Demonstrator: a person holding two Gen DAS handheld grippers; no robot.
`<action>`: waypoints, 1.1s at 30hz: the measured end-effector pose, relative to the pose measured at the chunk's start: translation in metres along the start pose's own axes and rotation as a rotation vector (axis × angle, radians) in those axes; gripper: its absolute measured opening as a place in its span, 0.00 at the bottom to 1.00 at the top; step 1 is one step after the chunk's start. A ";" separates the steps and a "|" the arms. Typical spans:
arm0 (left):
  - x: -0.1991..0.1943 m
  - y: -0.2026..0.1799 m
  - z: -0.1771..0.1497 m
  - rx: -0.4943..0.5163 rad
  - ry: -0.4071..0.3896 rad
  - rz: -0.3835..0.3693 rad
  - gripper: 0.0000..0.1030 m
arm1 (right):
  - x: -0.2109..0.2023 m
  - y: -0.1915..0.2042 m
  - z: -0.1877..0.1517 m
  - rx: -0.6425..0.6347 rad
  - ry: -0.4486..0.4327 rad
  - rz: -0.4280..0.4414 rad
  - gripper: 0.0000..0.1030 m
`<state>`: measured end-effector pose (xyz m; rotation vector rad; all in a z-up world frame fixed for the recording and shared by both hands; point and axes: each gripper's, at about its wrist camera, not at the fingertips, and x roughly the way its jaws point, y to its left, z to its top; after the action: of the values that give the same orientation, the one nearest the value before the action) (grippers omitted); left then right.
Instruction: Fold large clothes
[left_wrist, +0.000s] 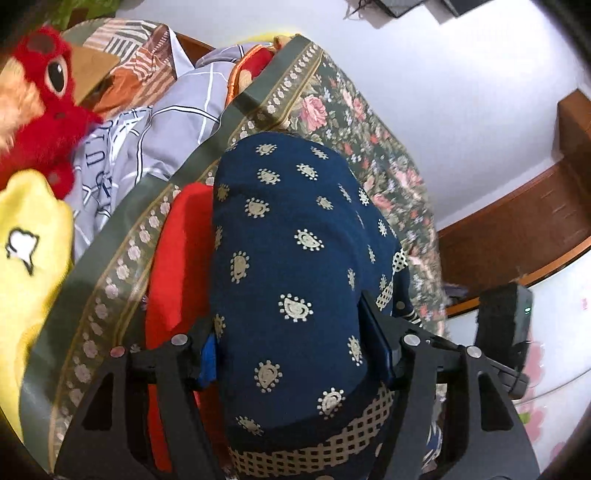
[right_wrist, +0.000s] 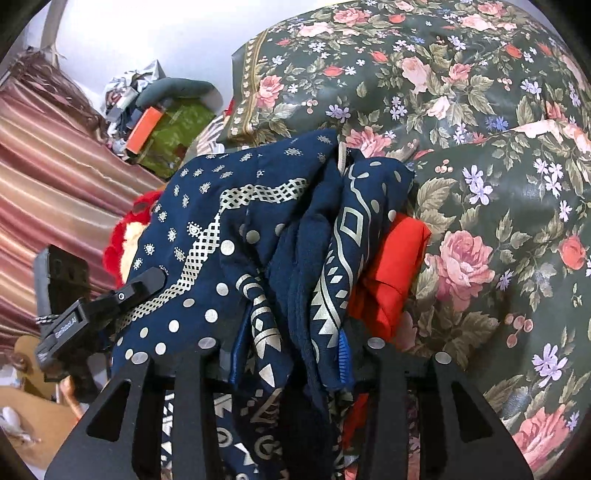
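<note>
Around you: red plush toy (left_wrist: 44, 107), yellow plush (left_wrist: 26, 266), grey checked sheet (left_wrist: 177, 125), floral bedspread (right_wrist: 480, 147), striped curtain (right_wrist: 55, 166).

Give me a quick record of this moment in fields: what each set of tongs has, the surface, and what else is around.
left tongs: shut on navy patterned garment, smooth rounded fold between the fingers
right tongs: shut on the same garment's bunched layers
under garment: red cloth
surface: floral bedspread
nearby: red plush toy, yellow plush toy, grey checked bedding
fold state: gathered, not laid flat
</note>
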<state>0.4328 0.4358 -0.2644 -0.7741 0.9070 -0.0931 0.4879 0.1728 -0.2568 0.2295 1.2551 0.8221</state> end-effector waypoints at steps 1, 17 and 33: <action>-0.002 -0.002 -0.002 0.004 0.001 0.005 0.63 | -0.004 0.003 -0.002 -0.016 -0.003 -0.016 0.39; -0.065 -0.065 -0.094 0.259 -0.036 0.309 0.64 | -0.061 0.026 -0.070 -0.245 0.004 -0.318 0.67; -0.208 -0.183 -0.155 0.421 -0.324 0.331 0.64 | -0.223 0.115 -0.104 -0.299 -0.319 -0.201 0.67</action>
<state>0.2303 0.2942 -0.0647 -0.2304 0.6639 0.1278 0.3286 0.0779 -0.0586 -0.0087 0.8295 0.7535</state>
